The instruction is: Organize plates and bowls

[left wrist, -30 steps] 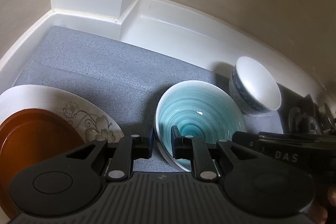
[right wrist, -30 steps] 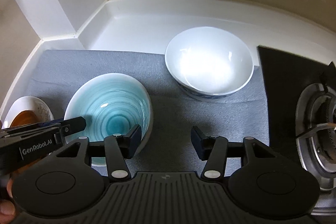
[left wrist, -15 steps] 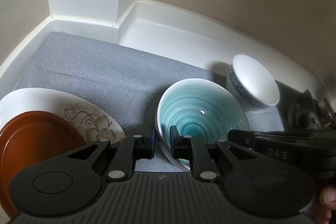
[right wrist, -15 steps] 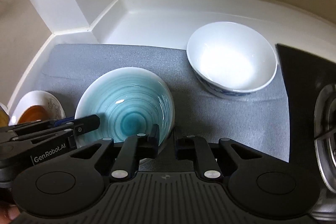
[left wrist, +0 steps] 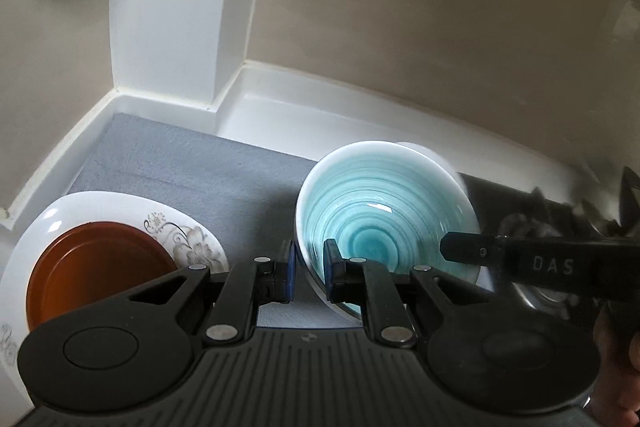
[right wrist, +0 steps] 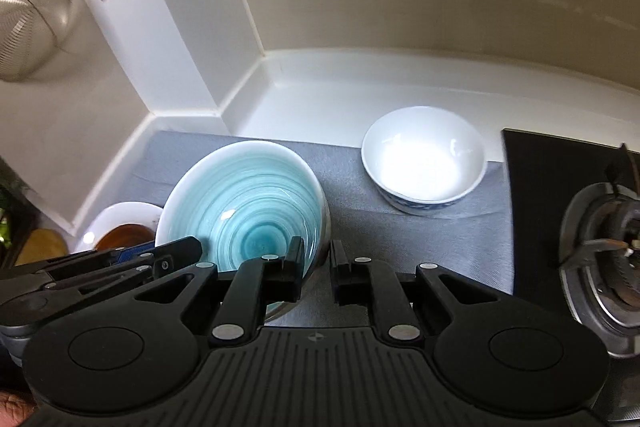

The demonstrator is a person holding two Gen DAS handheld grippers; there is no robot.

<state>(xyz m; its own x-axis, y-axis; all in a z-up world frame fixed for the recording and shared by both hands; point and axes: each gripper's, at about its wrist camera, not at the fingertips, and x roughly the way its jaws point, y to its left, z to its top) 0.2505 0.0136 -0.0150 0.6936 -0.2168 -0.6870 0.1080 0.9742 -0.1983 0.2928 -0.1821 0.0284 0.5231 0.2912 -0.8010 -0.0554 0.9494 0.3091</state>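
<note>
Right gripper (right wrist: 317, 267) pinched the turquoise bowl (right wrist: 244, 211) at its right rim; a second earlier its jaws stood spread beside the bowl, then closed. Left gripper (left wrist: 308, 269) clamped the opposite rim, as before. Bowl had risen off the grey mat (right wrist: 420, 239), tilted, now overlapping the white bowl (left wrist: 420, 149) in left view. Both grippers pointed steeply down, facing each other across the bowl.

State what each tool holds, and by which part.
Both hold the teal bowl by its rim: left tool on the near-left edge, right tool on the near-right edge.
</note>
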